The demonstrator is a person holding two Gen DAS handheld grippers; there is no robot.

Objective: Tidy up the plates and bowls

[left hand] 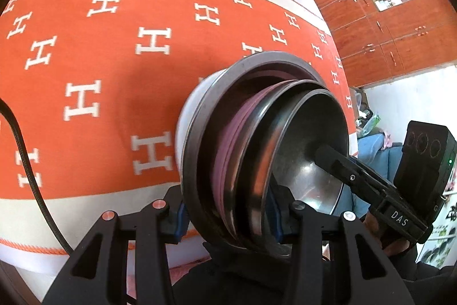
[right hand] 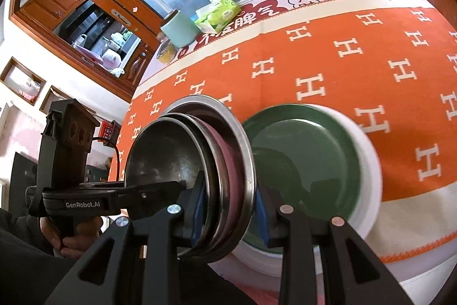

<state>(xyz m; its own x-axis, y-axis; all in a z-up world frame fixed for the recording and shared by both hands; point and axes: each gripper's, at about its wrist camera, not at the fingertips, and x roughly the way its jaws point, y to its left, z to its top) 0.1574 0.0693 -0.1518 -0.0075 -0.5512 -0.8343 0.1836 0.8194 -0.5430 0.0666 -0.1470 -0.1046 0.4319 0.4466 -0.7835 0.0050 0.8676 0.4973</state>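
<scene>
The nested stack of steel bowls [left hand: 257, 150], with a purple dish [left hand: 228, 150] wedged in it, was tipped on edge over the orange H-print cloth [left hand: 94, 53]. Both grippers were clamped on its rims, the left gripper [left hand: 228, 215] from one side and the right gripper [right hand: 230, 215] from the other. Right behind it was a green plate [right hand: 311, 162] on a white plate [right hand: 368, 176], with a tissue pack [right hand: 218, 15] farther back.

Bright, even daylight; strong fisheye bending (dark vignetted corners), slight blur.
</scene>
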